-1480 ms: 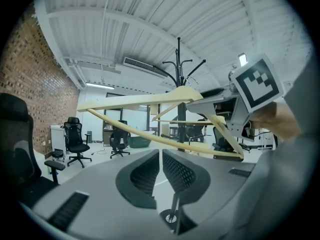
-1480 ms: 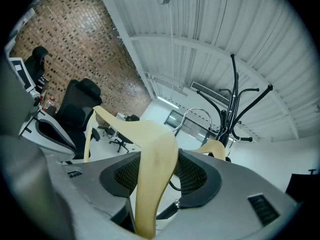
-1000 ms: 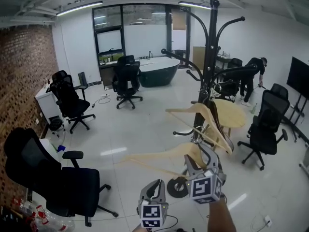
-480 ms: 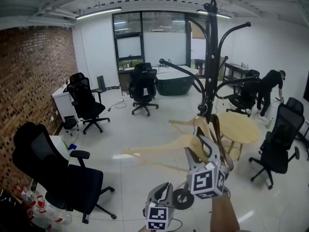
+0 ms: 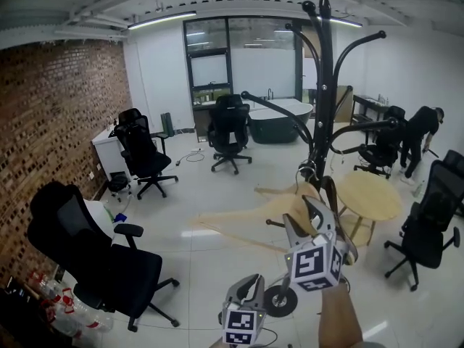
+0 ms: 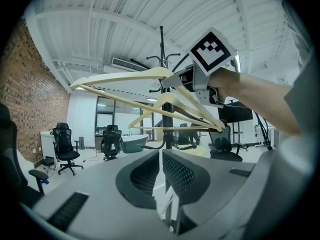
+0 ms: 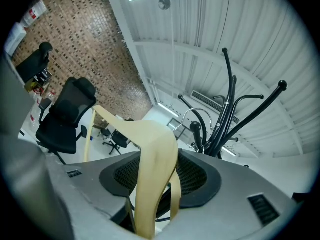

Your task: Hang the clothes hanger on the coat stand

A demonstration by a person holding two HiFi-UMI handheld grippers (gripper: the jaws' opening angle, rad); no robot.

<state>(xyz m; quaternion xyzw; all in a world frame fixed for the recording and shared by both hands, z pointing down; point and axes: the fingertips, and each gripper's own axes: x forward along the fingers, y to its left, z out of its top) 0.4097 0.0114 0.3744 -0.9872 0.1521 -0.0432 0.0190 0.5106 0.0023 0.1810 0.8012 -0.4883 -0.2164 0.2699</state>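
Note:
My right gripper (image 5: 310, 216) is shut on the middle of a pale wooden clothes hanger (image 5: 246, 223), whose arm stretches out to the left. In the right gripper view the hanger (image 7: 150, 149) stands between the pads, and its metal hook (image 7: 192, 113) is close to a knobbed branch of the black coat stand (image 7: 227, 114). The coat stand (image 5: 320, 107) rises just beyond the gripper. A second wooden hanger (image 5: 284, 191) hangs low by the pole. My left gripper (image 5: 246, 285) is lower and to the left, shut with nothing in it. It looks up at both hangers (image 6: 120, 81).
Black office chairs (image 5: 94, 259) stand at the left and the back. A round wooden table (image 5: 370, 194) is right of the stand's base (image 5: 279, 301). A bent-over person (image 5: 422, 129) is at the far right. A brick wall (image 5: 58, 136) lines the left side.
The right gripper has lifted the hanger a little toward the stand. The view has swung left, so the stand and the room have slid to the right.

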